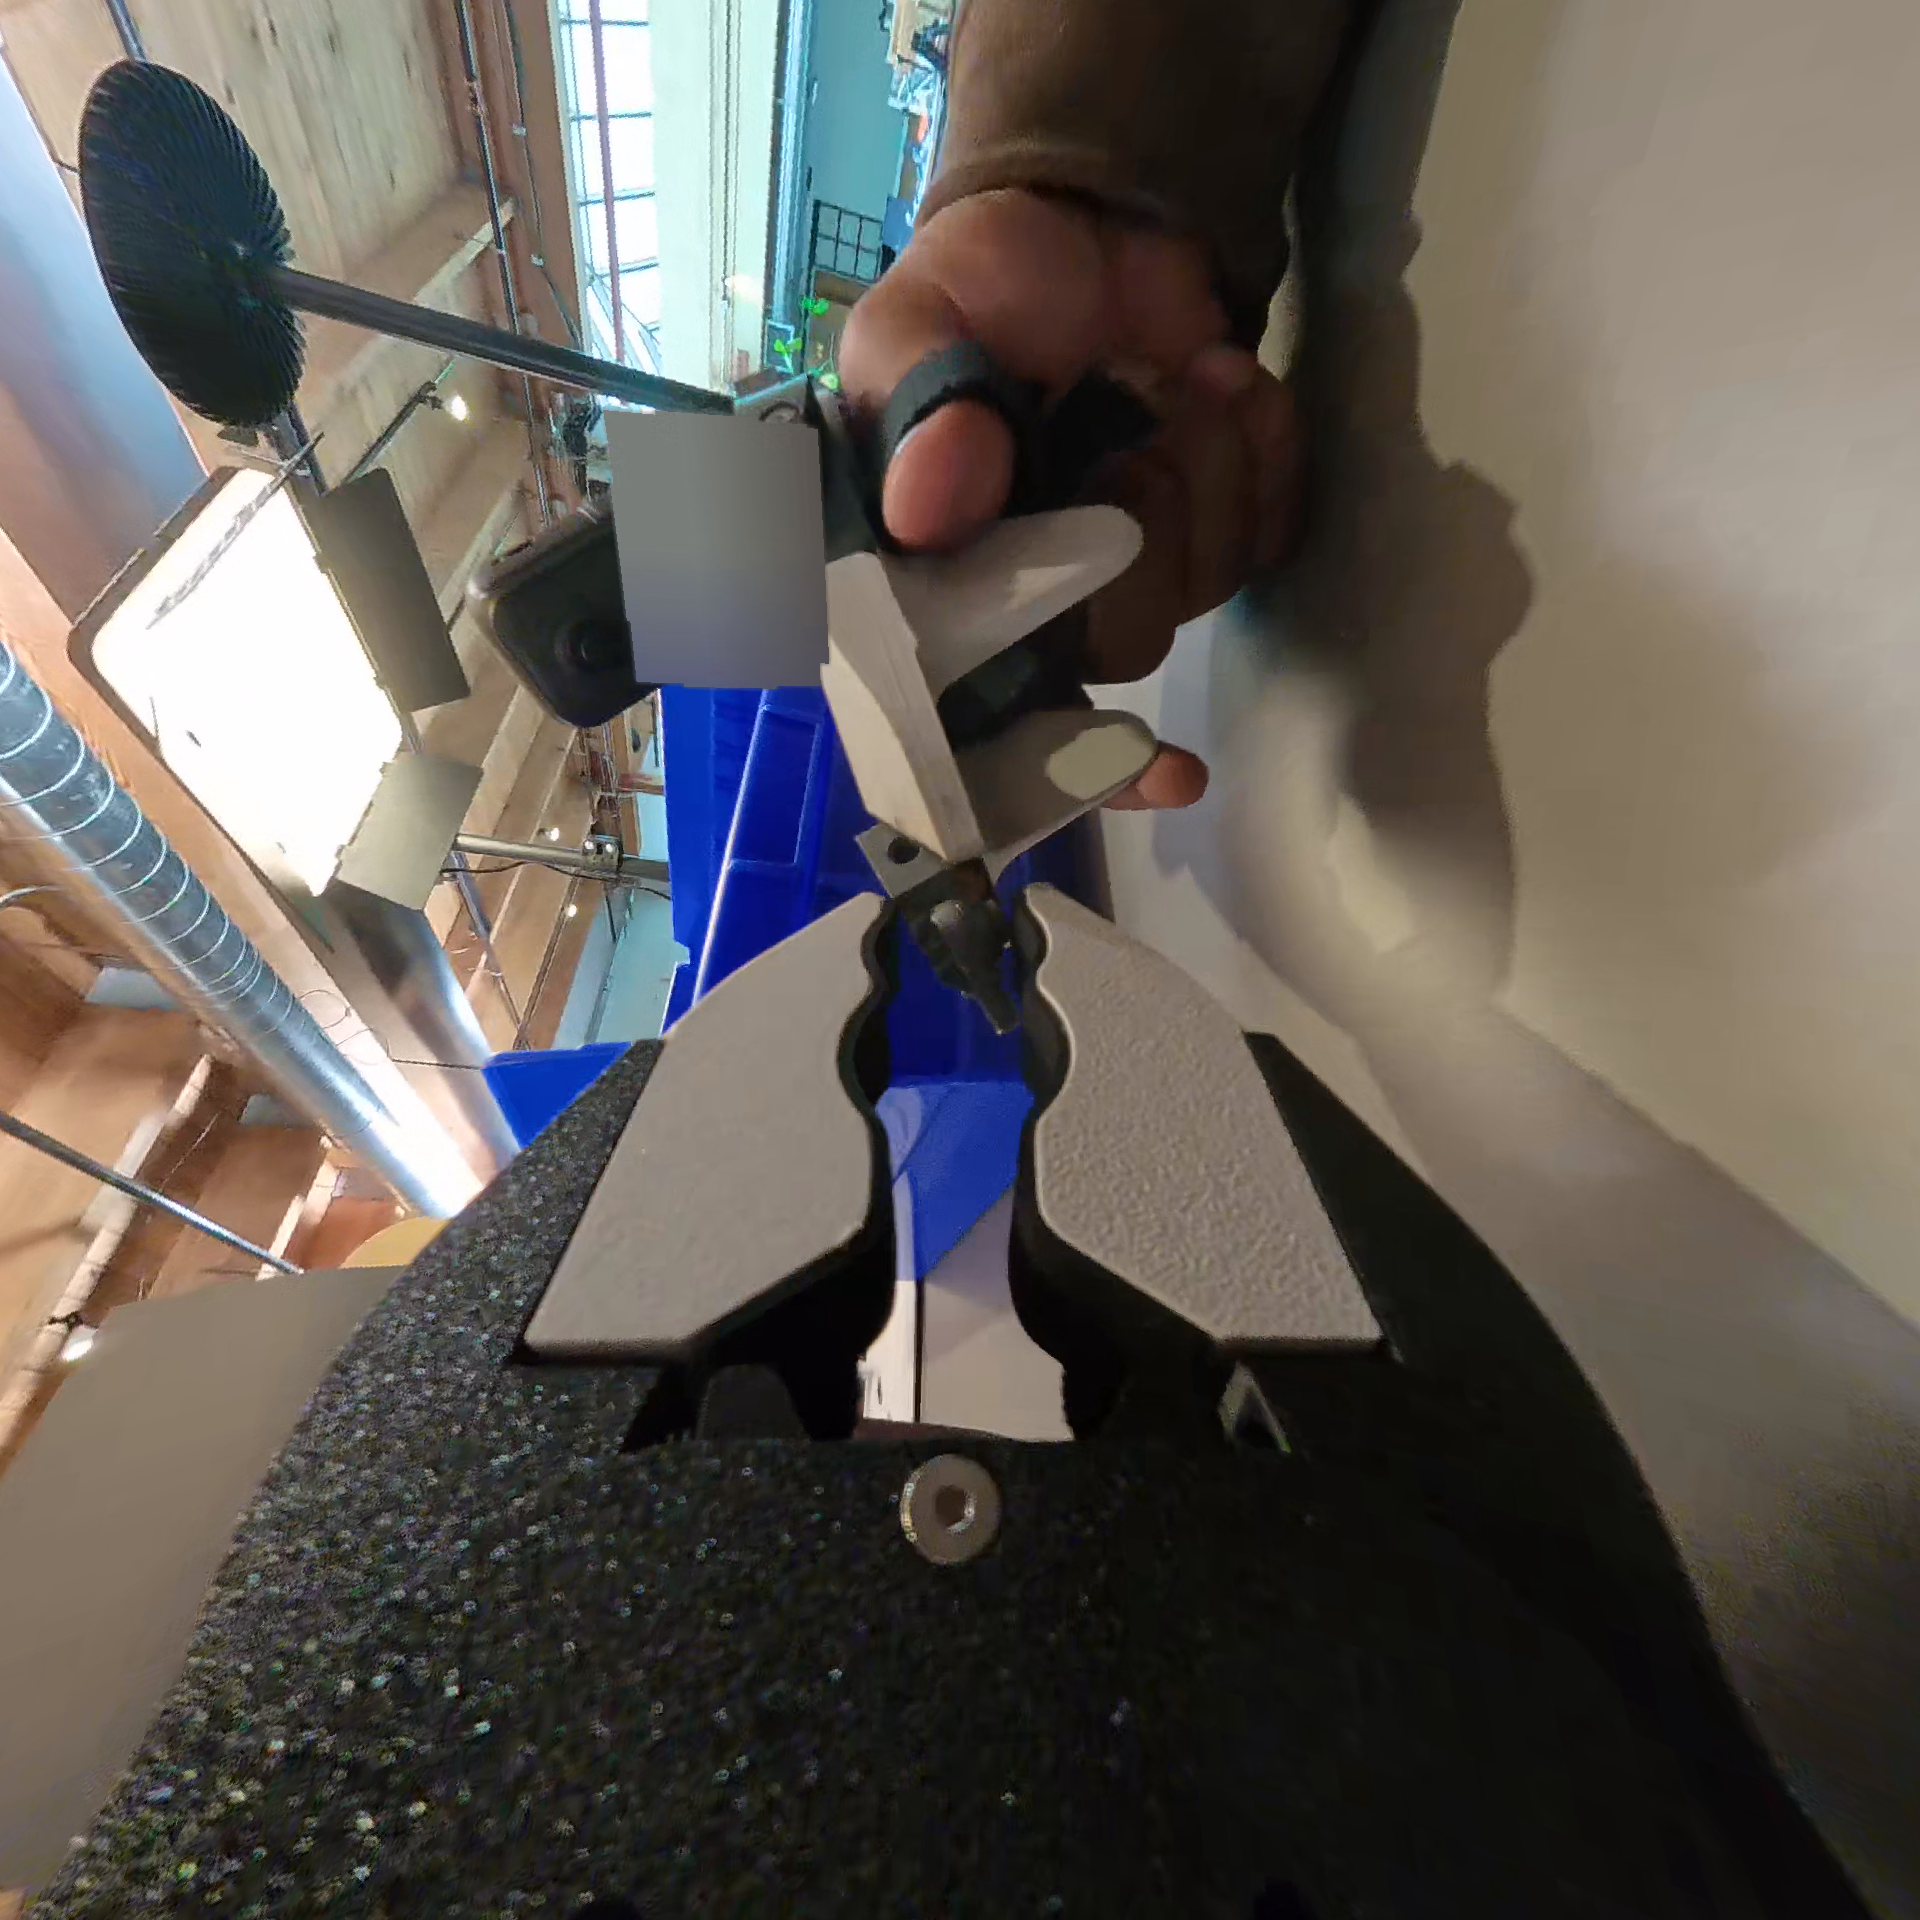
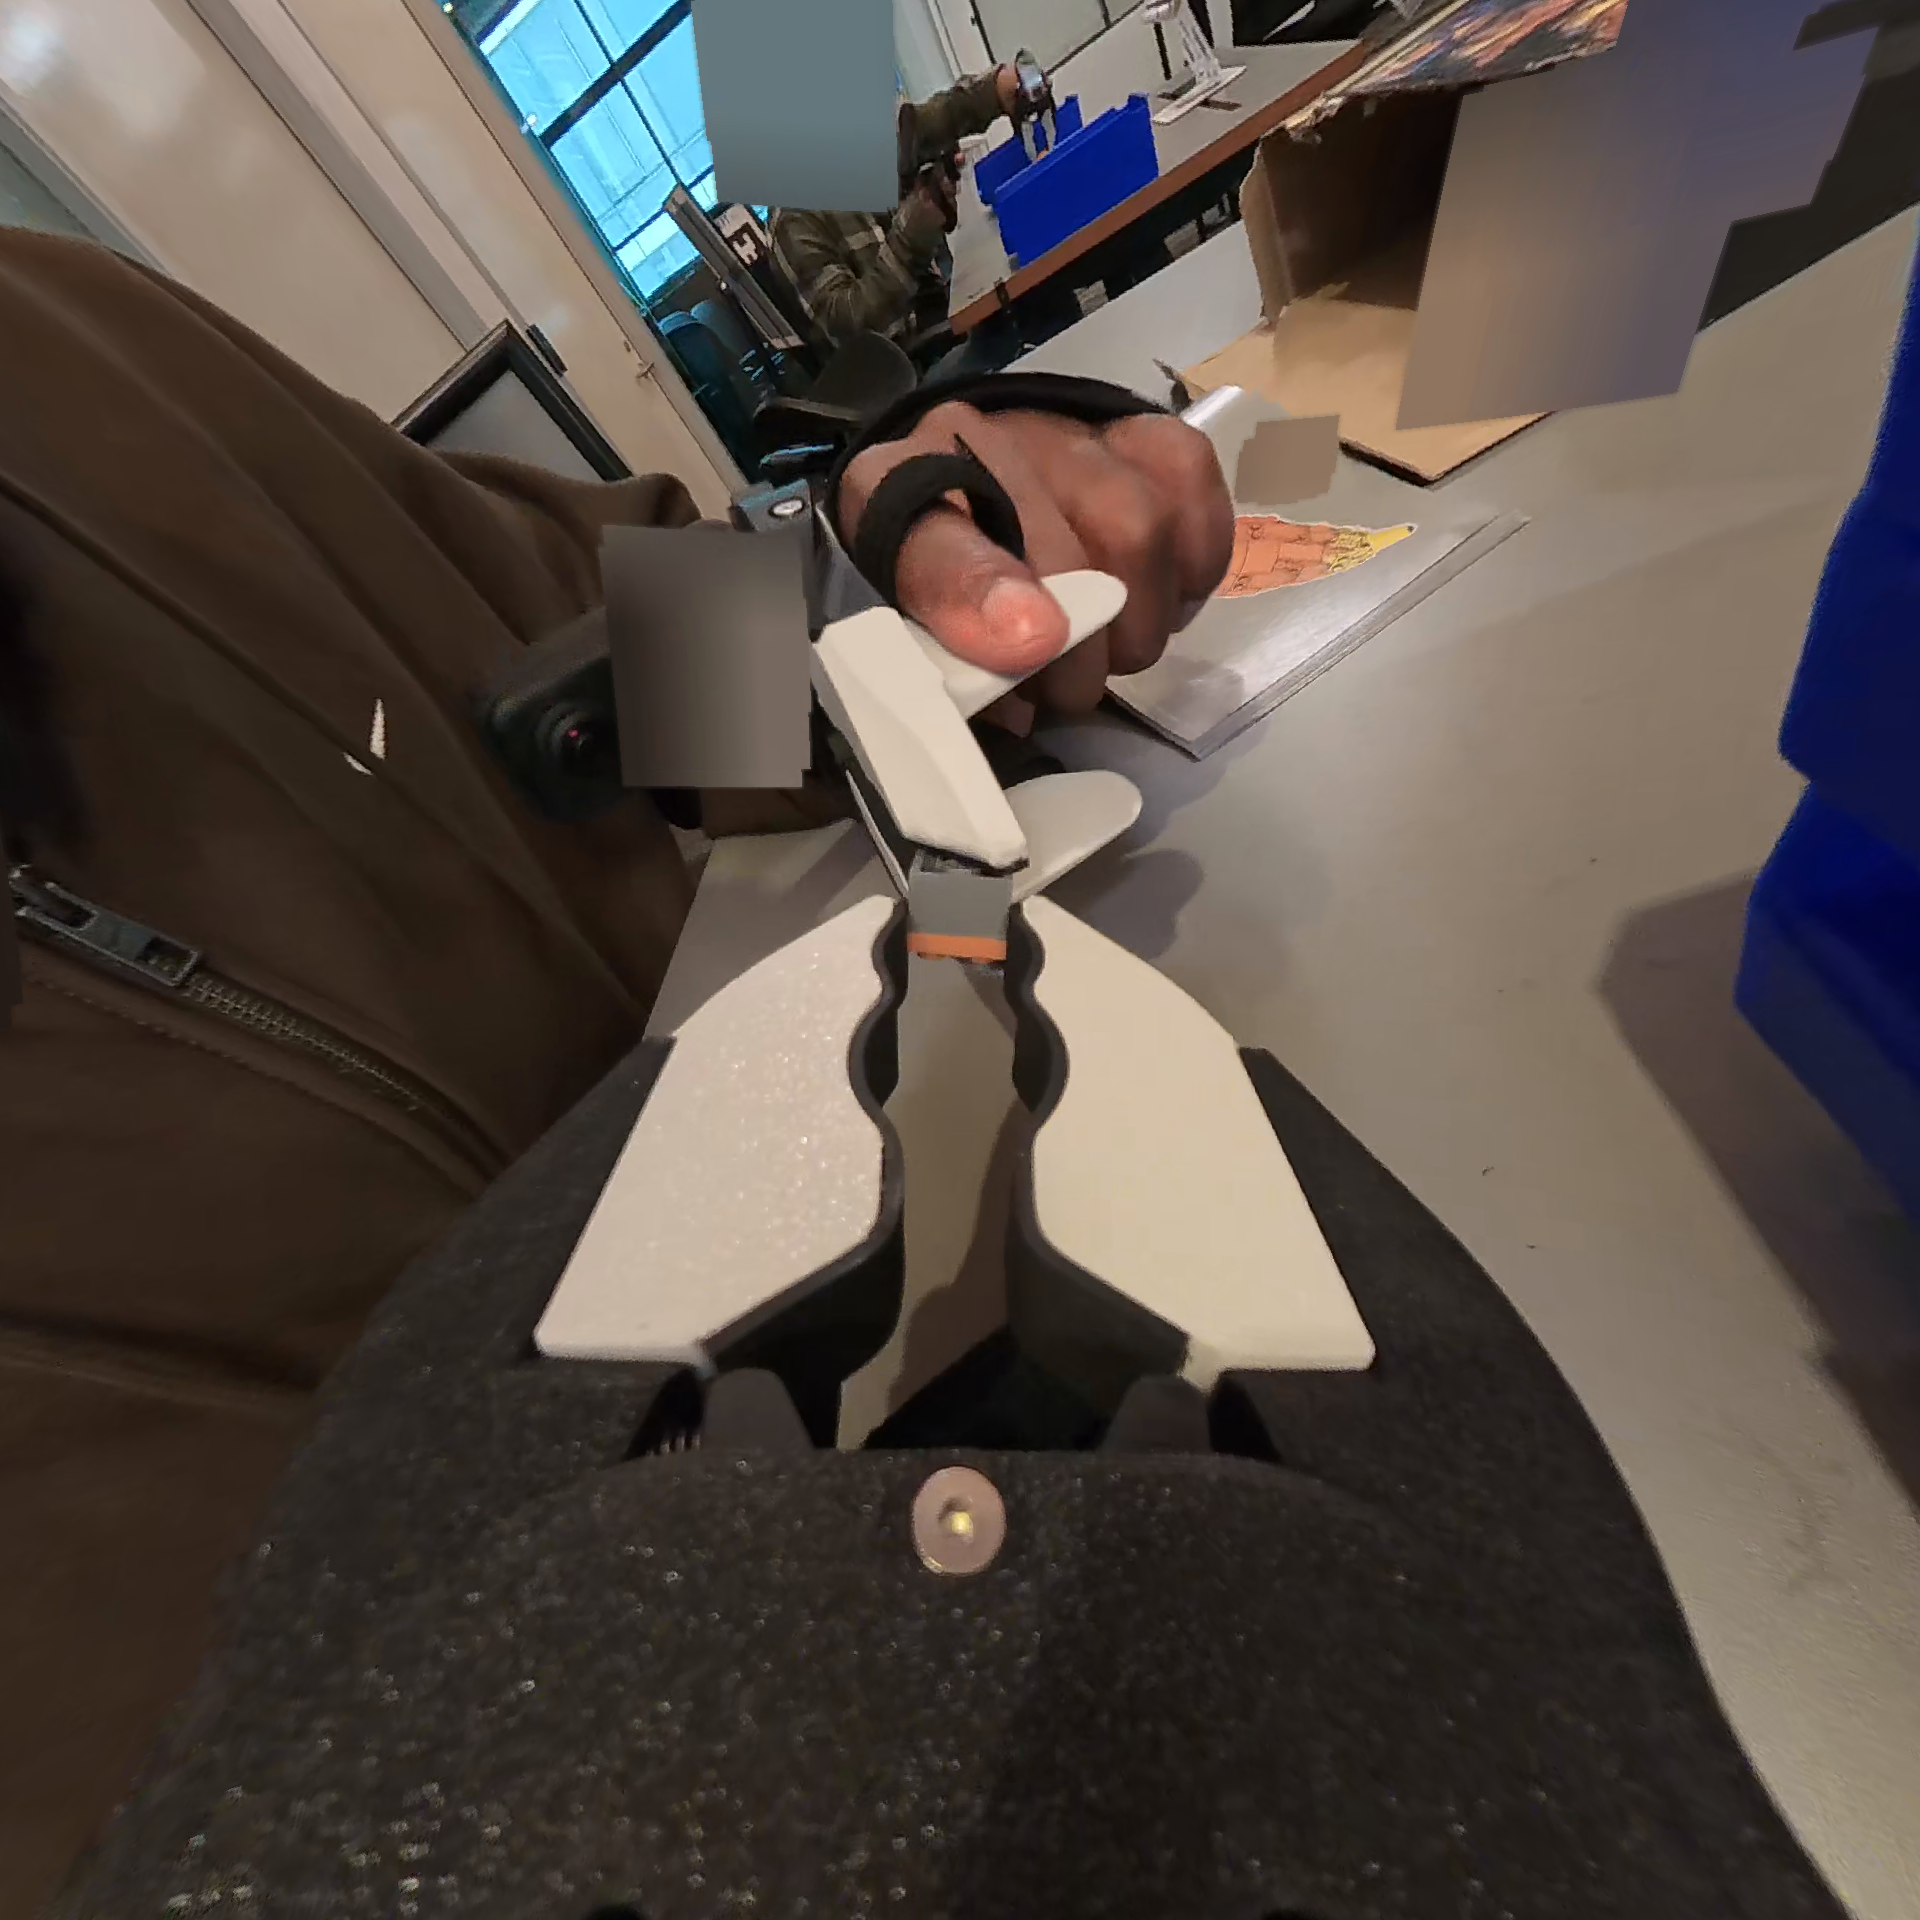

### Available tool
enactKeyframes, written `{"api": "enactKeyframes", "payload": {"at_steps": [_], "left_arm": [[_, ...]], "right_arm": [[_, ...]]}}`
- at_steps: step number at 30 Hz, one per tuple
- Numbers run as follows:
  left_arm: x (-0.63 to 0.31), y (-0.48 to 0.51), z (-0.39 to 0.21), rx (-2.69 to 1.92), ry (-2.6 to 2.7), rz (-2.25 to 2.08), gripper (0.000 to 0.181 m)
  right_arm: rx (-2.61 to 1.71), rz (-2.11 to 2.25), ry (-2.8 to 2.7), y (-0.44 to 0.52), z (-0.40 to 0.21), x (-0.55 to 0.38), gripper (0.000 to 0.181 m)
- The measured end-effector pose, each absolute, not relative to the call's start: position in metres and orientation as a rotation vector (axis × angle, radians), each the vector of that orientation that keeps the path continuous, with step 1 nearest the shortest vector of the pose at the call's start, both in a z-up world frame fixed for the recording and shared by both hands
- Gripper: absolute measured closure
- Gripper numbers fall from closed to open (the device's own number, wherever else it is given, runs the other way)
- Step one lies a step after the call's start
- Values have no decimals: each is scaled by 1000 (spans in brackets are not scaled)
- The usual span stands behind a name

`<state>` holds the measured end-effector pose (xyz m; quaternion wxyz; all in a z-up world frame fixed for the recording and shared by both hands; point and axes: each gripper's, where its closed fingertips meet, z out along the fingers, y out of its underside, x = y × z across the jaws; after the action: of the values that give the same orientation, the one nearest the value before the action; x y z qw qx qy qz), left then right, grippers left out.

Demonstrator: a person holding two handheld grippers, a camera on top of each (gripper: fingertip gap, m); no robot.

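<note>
My two grippers meet tip to tip above a grey table (image 2: 1403, 935). In the left wrist view my left gripper (image 1: 956, 914) is shut on a small dark metal part (image 1: 966, 951) with a bolt head. The right gripper (image 1: 961, 852), held by a hand (image 1: 1039, 343), comes in from above and pinches the silver end of the same piece. In the right wrist view my right gripper (image 2: 958, 920) is shut on a small grey block with an orange band (image 2: 956, 914). The left gripper (image 2: 987, 857), held by a hand (image 2: 1039, 520), closes on its far end.
Blue bins stand close by (image 1: 769, 831) and at the right edge (image 2: 1849, 831). A flat sheet with an orange drawing (image 2: 1309, 623) and an open cardboard box (image 2: 1351, 260) lie behind. A person in a brown jacket (image 2: 260, 727) is at the left. Another person sits at a far table.
</note>
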<state>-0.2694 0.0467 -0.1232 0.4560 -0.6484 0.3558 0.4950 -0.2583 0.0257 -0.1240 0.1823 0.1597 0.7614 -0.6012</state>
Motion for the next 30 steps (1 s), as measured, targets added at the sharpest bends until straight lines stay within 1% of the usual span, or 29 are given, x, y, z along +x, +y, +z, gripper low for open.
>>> {"api": "enactKeyframes", "payload": {"at_steps": [7, 30], "left_arm": [[-269, 51, -122, -1596, 904, 1344, 163], [-273, 50, -115, -1577, 869, 1420, 166]], "right_arm": [[478, -1695, 2141, 25, -124, -259, 162], [423, -1681, 2333, 41, -125, -265, 161]]}}
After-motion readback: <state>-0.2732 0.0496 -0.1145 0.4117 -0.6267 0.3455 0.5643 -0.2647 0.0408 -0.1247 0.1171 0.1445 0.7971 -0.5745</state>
